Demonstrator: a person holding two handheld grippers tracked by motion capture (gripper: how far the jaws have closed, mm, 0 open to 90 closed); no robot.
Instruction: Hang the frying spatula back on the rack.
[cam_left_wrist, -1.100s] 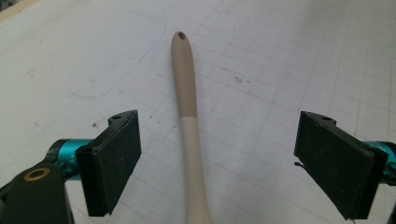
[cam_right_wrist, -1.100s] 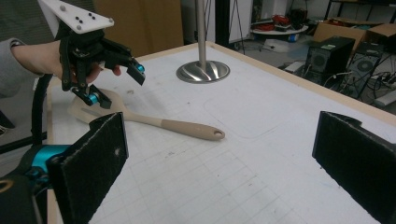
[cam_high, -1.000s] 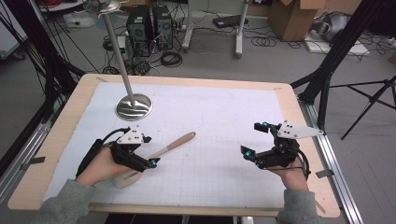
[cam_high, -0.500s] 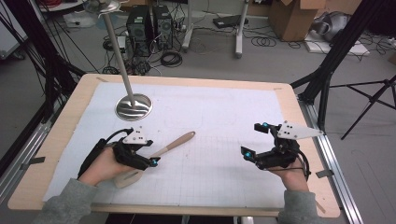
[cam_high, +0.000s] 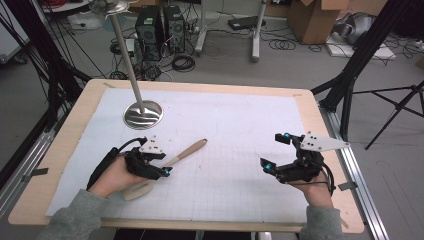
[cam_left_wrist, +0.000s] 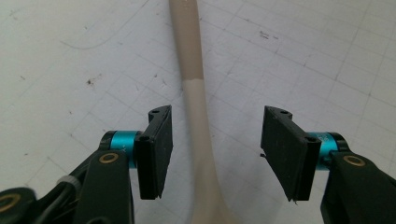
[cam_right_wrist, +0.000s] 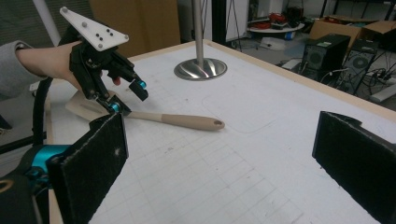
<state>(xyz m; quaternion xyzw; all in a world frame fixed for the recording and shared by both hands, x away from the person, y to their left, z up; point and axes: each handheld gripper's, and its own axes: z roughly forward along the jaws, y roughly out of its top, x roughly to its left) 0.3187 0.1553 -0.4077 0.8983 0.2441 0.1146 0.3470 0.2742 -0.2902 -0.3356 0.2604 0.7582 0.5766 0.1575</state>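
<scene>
A wooden spatula (cam_high: 187, 151) lies flat on the white gridded mat (cam_high: 240, 130), its handle pointing to the far right and its blade near the person's left hand. My left gripper (cam_high: 161, 165) hangs over the spatula's neck. In the left gripper view the handle (cam_left_wrist: 194, 84) runs between the jaws of the left gripper (cam_left_wrist: 218, 135). The jaws have just been closing, but both pads stand clear of the wood. My right gripper (cam_high: 272, 151) rests at the right side of the mat, wide open with nothing between its jaws. The right gripper view shows the right gripper (cam_right_wrist: 224, 163), the spatula (cam_right_wrist: 187, 121) and the left gripper (cam_right_wrist: 127, 97).
A metal stand with a round shiny base (cam_high: 143, 114) and a slanting pole rises at the far left of the mat. The wooden table rim (cam_high: 200, 86) frames the mat. Computer towers, cables and tripod legs stand on the floor beyond the table.
The left gripper's jaws have drawn closer together around the spatula's handle. The spatula and the right gripper have not moved.
</scene>
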